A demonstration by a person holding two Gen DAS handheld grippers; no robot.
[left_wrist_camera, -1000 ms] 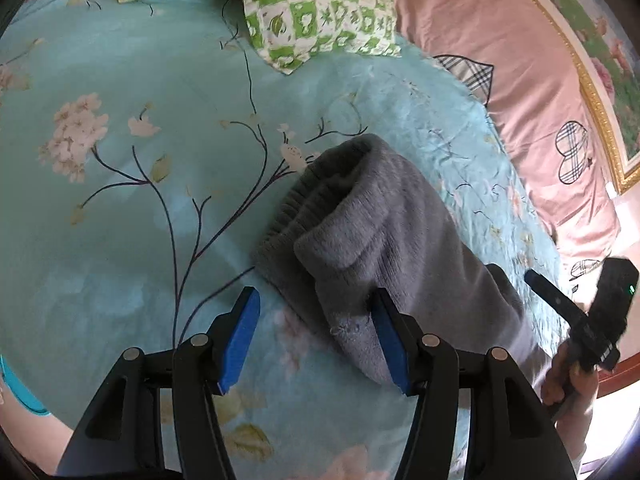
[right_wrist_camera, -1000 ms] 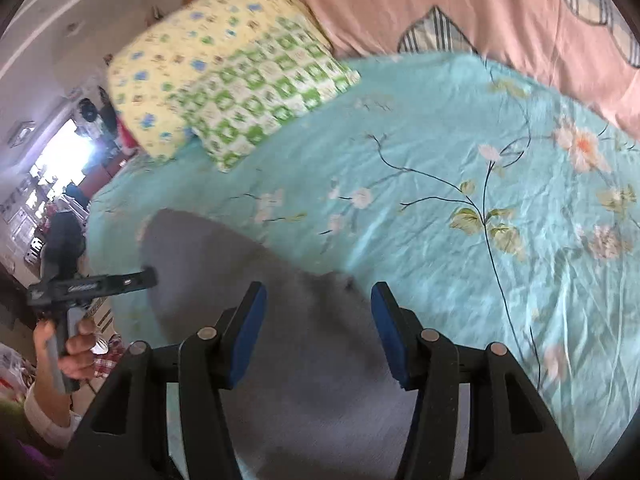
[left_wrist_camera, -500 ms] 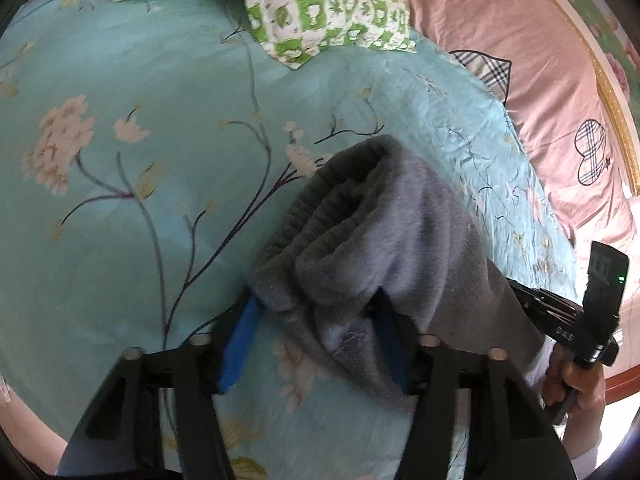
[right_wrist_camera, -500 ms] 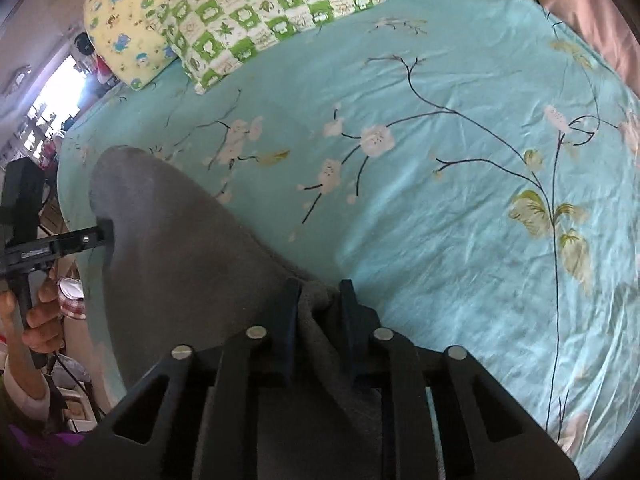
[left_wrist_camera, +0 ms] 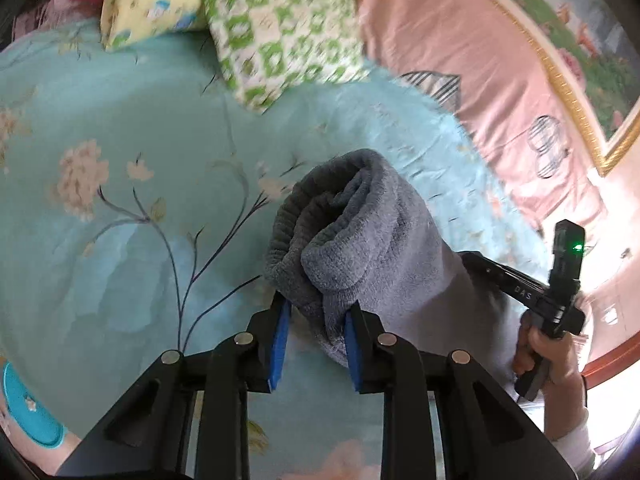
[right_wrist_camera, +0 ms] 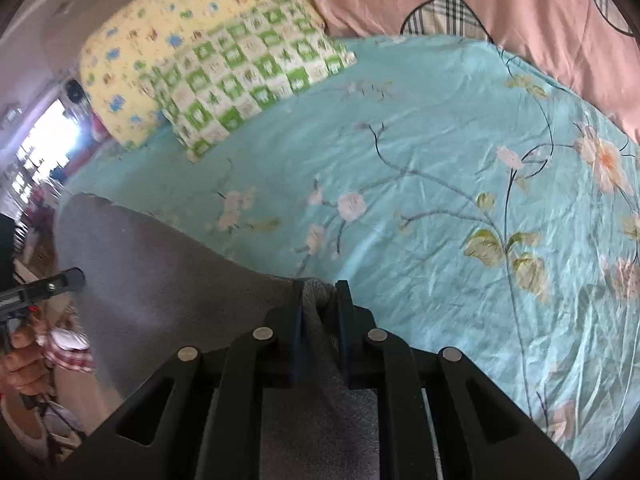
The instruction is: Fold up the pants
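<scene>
The grey fleecy pants (left_wrist_camera: 372, 248) lie bunched on the turquoise flowered bed sheet (left_wrist_camera: 120, 240), their ribbed waistband curled into a thick roll. The left hand-held gripper (left_wrist_camera: 314, 334), angled downward, has just been closing and pinches a fold of that roll between its blue pads. The right hand-held gripper (right_wrist_camera: 319, 312), also tilted down, is clenched on a ridge of the pants' far end.

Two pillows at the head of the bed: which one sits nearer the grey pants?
The green-and-white checked pillow. It lies in front of the yellow floral pillow, overlapping it, with its corner reaching out over the turquoise sheet toward the grey fleece pants.
</scene>
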